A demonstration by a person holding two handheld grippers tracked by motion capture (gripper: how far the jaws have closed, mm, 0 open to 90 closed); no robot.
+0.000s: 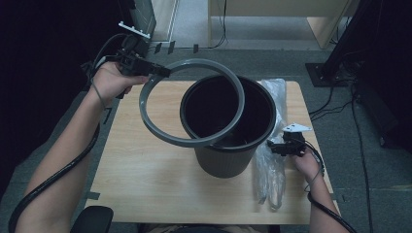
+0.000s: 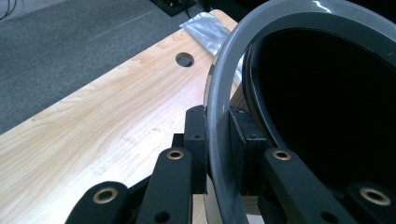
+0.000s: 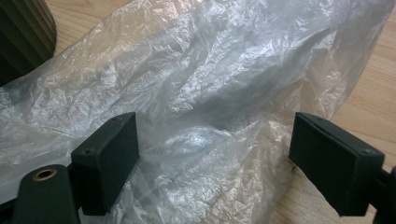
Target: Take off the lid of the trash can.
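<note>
A grey plastic ring [image 1: 160,127] hangs tilted in the air over the left rim of a dark round bin [image 1: 227,160] that stands on the wooden table [image 1: 141,174]. My left gripper [image 1: 163,72] is shut on the ring's far left edge; in the left gripper view [image 2: 218,149] its pads clamp the ring [image 2: 219,93] from both sides. A clear plastic bag [image 1: 268,167] lies crumpled to the right of the bin. My right gripper [image 1: 273,146] stands open just over that bag [image 3: 210,93], its two pads wide apart and gripping nothing.
The table has a small round hole [image 2: 185,59] near its far edge. Grey carpet with cables [image 1: 335,104] and a black stand foot [image 1: 323,73] lies beyond and to the right. A dark chair back [image 1: 92,219] sits at the table's near left corner.
</note>
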